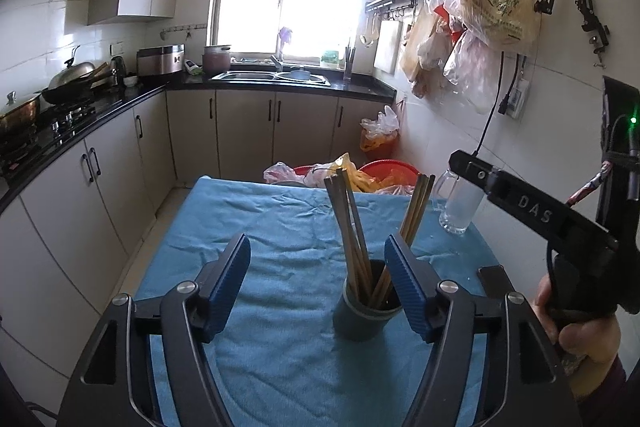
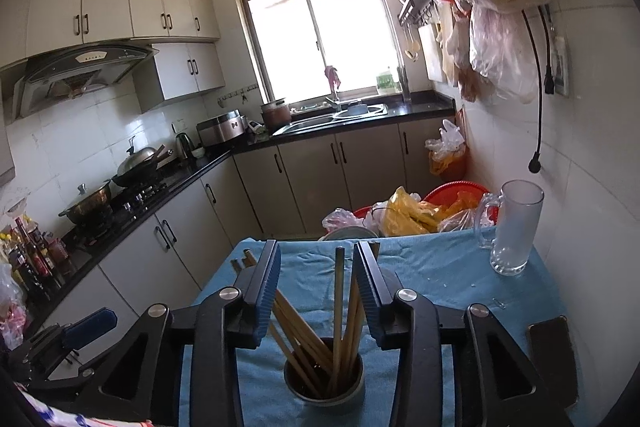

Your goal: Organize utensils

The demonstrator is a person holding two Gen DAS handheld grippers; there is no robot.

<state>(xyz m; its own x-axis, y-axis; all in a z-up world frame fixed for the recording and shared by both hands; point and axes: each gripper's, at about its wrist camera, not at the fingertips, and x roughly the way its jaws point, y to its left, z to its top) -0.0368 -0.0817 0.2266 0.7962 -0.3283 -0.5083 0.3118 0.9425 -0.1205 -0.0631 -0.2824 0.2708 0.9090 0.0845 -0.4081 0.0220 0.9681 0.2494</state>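
The left hand-held gripper (image 1: 318, 283) is spread wide, its blue ribbed pads (image 1: 230, 287) standing well apart with nothing pinched between them. A dark round holder (image 1: 362, 319) stands upright on the blue cloth (image 1: 280, 247) covering the counter, just ahead of this gripper and nearer its right pad than its left; that pad overlaps the holder's rim in the left wrist view, and whether it touches cannot be told. A bunch of wooden chopsticks (image 1: 352, 223) stands in the holder, fanning out in two groups, one leaning left and one leaning right.

The right hand-held gripper (image 2: 318, 287) is parted less widely, and its pads press on nothing. In the right wrist view the holder (image 2: 324, 383) sits below and between its two fingers, and the chopsticks (image 2: 340, 303) rise up through the gap between the pads; one stick stands nearly upright in the middle, free of either pad, while others lean behind the left pad.

From the left wrist view, the right gripper's black body appears at the right edge, held by a person's hand (image 1: 576, 323). A frosted glass mug (image 2: 514, 227) stands near the far right corner of the counter, well apart from the holder. A dark phone (image 2: 554, 359) lies flat by the right edge.
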